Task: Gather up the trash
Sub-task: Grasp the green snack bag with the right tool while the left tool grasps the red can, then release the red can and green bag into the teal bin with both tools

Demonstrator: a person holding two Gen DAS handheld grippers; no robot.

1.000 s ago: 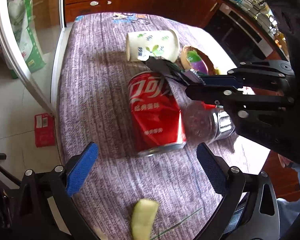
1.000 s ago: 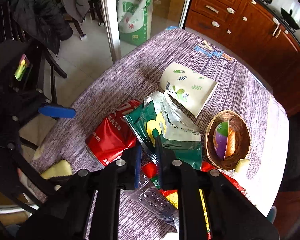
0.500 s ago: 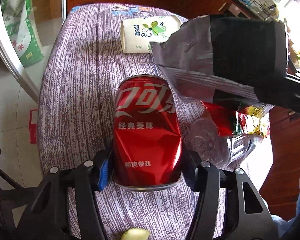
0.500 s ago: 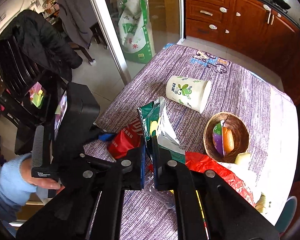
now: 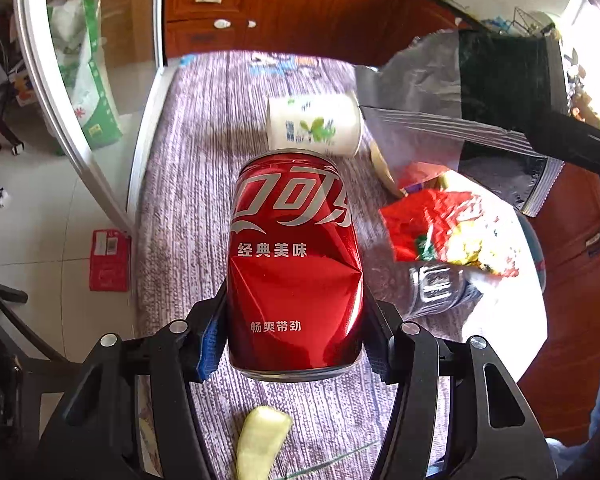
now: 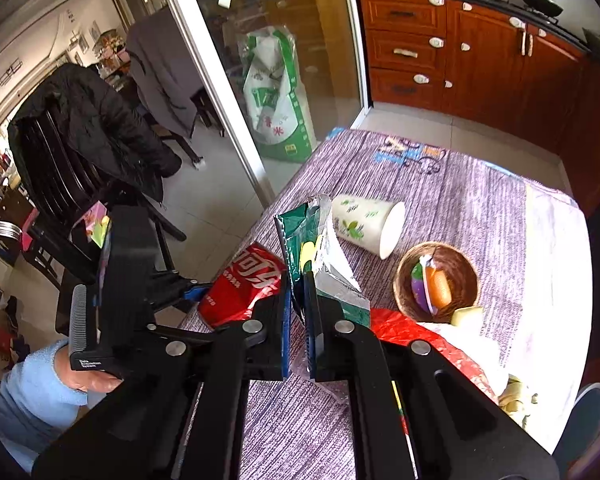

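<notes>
Here, both hands are loaded in a kitchen trash pickup. The left gripper (image 5: 296,336) has its fingers closed against the flanks of a dented red cola can (image 5: 294,264), whose long axis runs straight out from the camera toward 12 o'clock; it appears lifted just clear of the purple-clothed bench (image 5: 196,184), though contact cannot be ruled out. The right gripper (image 6: 298,300) has its fingers pressed nearly together on a green-and-silver snack wrapper (image 6: 324,256), which stands up out of the grip.

Still on the bench are a white paper cup (image 5: 314,126) lying on its side at 12 o'clock beyond the can, a red-and-yellow foil wrapper (image 5: 440,228) at 2 o'clock, a crushed clear bottle (image 5: 440,288) near it, and a pale peel (image 5: 262,440) at 6 o'clock. With no free hand, whichever unloads first is likely nearer the cup.
</notes>
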